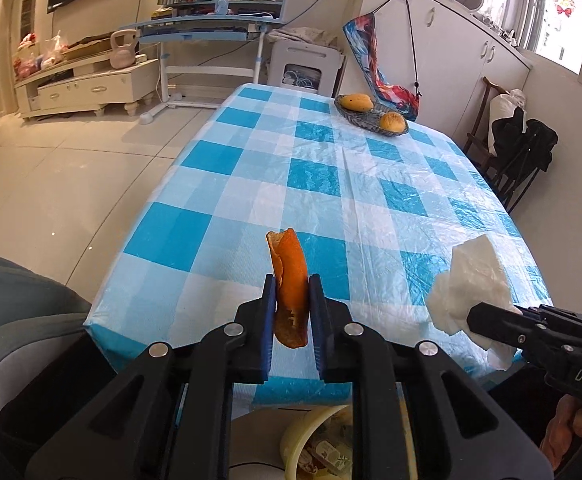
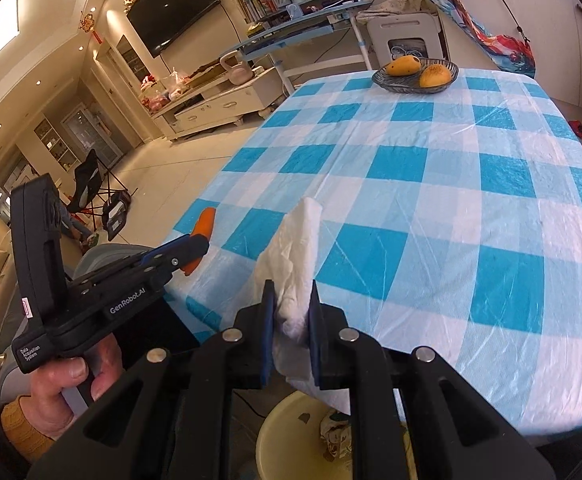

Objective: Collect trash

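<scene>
Orange peel is clamped upright between the pads of the left hand-held gripper, lifted clear of the checked desk. A crumpled white tissue is pinched in the same way by the right hand-held gripper. Both pieces are held near the desk's near edge, apparently so that they can be dropped into the yellow bin seen below it, where some wrappers already lie. A basket of fruit is left at the far end, well apart. Nothing is seen between the trash and the bin.
</scene>
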The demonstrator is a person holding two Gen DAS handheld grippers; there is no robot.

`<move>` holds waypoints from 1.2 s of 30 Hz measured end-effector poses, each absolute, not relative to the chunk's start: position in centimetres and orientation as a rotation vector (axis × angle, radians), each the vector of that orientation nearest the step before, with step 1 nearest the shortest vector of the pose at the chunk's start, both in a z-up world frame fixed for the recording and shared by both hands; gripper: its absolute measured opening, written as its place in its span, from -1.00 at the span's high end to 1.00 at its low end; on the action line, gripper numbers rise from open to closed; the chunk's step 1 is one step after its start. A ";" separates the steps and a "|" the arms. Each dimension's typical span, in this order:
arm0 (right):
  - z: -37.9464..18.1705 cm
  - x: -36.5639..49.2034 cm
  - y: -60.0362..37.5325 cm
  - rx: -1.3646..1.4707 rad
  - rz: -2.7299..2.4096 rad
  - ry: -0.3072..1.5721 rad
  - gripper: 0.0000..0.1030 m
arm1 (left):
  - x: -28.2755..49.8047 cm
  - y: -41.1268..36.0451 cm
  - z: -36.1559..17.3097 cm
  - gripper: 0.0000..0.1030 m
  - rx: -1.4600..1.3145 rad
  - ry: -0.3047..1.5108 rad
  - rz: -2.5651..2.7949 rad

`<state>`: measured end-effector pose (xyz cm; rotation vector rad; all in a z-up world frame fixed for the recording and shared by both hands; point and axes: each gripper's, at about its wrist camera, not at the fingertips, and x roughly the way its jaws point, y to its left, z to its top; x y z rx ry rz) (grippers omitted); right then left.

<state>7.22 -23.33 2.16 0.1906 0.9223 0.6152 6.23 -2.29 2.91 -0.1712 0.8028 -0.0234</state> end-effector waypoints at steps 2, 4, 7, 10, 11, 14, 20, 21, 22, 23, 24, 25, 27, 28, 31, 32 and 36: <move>2.3 6.4 -23.3 0.190 0.616 0.921 0.70 | 5.5 -2.2 3.1 0.70 -0.174 0.799 -0.029; 2.3 5.7 -23.2 0.182 0.618 0.922 0.70 | 4.8 -2.2 3.2 0.70 -0.178 0.796 -0.034; 2.3 3.9 -22.9 0.156 0.623 0.928 0.70 | 3.7 -2.0 3.3 0.70 -0.183 0.794 -0.042; 1.8 2.1 -22.6 0.127 0.625 0.952 0.70 | 2.2 -2.2 3.1 0.70 -0.187 0.805 -0.061; 1.5 1.5 -22.5 0.113 0.620 0.966 0.70 | 1.6 -2.4 3.0 0.70 -0.189 0.813 -0.072; 0.1 -0.1 -22.3 0.076 0.604 1.026 0.70 | 0.1 -3.2 2.3 0.70 -0.196 0.848 -0.109; -1.9 -1.5 -23.3 0.054 0.525 1.132 0.05 | -2.4 -5.0 -0.7 0.70 -0.219 0.992 -0.204; -1.6 -1.5 -23.8 0.068 0.496 1.113 -0.13 | -2.5 -5.2 -1.2 0.70 -0.211 1.021 -0.214; -1.2 -1.4 -24.3 0.090 0.479 1.097 -0.14 | -2.6 -5.4 -1.5 0.70 -0.201 1.040 -0.220; -1.0 -1.4 -24.8 0.121 0.470 1.088 -0.14 | -2.7 -5.5 -1.7 0.70 -0.196 1.045 -0.215; -0.8 -1.4 -25.4 0.148 0.458 1.075 -0.20 | -2.8 -5.5 -1.6 0.69 -0.194 1.039 -0.200; -0.6 -1.5 -25.8 0.166 0.440 1.058 -0.27 | -2.9 -5.3 -1.3 0.61 -0.194 1.024 -0.190; -0.2 -1.6 -26.4 0.197 0.423 1.014 -0.36 | -3.3 -4.9 -0.2 0.24 -0.181 0.962 -0.159; 0.0 -1.8 -26.6 0.205 0.416 0.983 -0.42 | -3.5 -4.6 0.5 -0.08 -0.168 0.918 -0.126; 1.1 -2.4 -26.2 0.182 0.378 0.892 -0.54 | -4.0 -3.8 3.1 -0.48 -0.145 0.792 -0.057; 1.4 -2.5 -25.8 0.165 0.365 0.864 -0.56 | -4.1 -3.6 3.9 -0.54 -0.136 0.753 -0.038; 2.8 -3.4 -24.0 0.032 0.310 0.709 -0.79 | -5.3 -2.7 5.9 -0.81 -0.114 0.597 0.046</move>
